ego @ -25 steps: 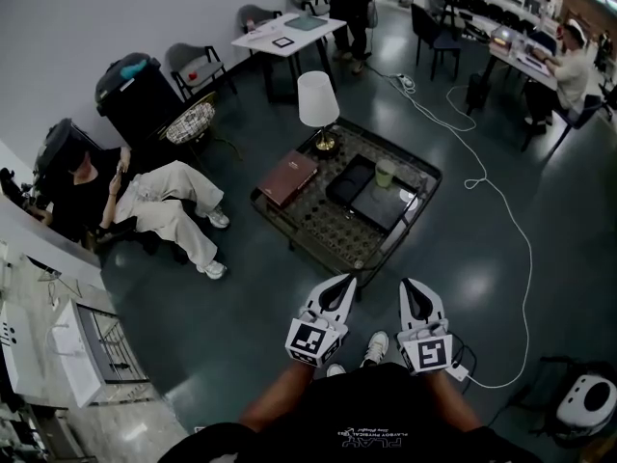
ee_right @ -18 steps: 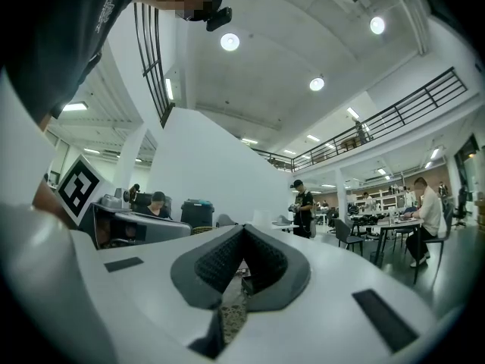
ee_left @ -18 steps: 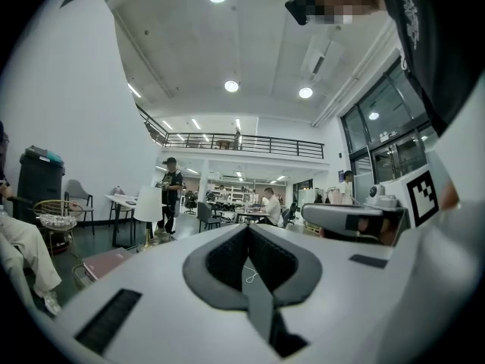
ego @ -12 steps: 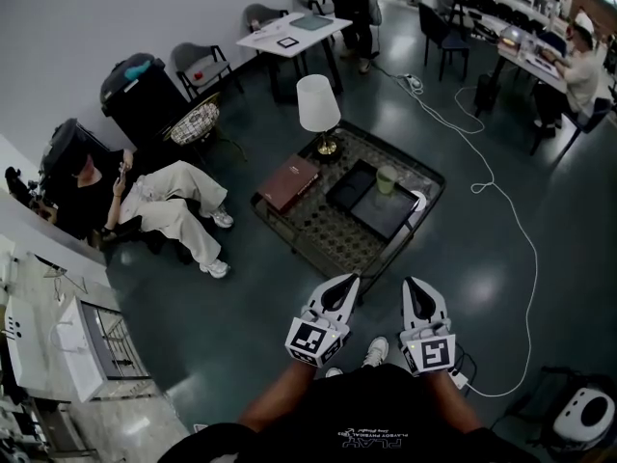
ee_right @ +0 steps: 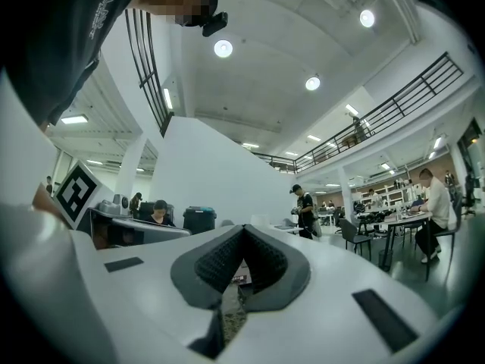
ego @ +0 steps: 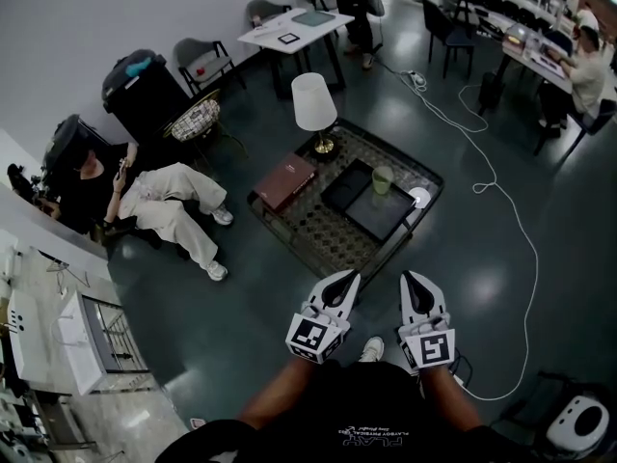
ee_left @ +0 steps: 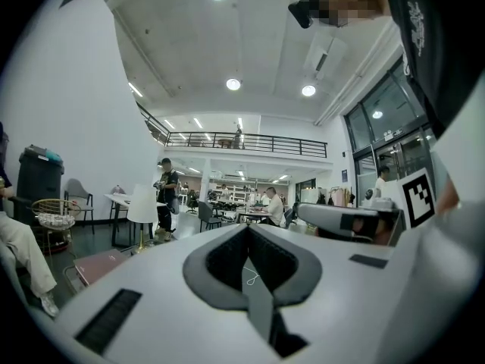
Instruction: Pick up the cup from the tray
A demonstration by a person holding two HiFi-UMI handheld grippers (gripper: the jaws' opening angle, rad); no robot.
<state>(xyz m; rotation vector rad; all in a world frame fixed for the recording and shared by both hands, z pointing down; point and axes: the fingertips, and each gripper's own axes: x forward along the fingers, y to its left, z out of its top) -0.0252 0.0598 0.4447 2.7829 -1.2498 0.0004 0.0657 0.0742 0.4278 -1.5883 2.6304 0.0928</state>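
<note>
**Head view, looking steeply down.** At the lower centre of the frame, the left gripper [ego: 345, 284] and the right gripper [ego: 413, 284] are held side by side, apart from each other. They are white two-jaw tools, each bearing a cube with square markers. Both hang above the dark glossy floor [ego: 241, 326], with their tips directed toward the upper part of the frame. In each gripper view the grey pads meet at the tip with nothing between them, so both tools are closed and empty.

The small pale green cup [ego: 383, 178] stands upright just above frame centre, at the upper right edge of two adjoining black rectangular trays [ego: 371, 212]. Which of the two bears it cannot be told. The trays lie on a low rectangular table with a patterned top [ego: 323, 234], well apart from both grippers.

On the same table, a lamp with a white shade and brass foot [ego: 314, 101] stands at the upper left corner. A flat maroon book [ego: 285, 179] lies left of the trays. A seated person in pale trousers [ego: 169, 210] occupies the left of the frame. A white table [ego: 289, 29] stands near the top edge.
</note>
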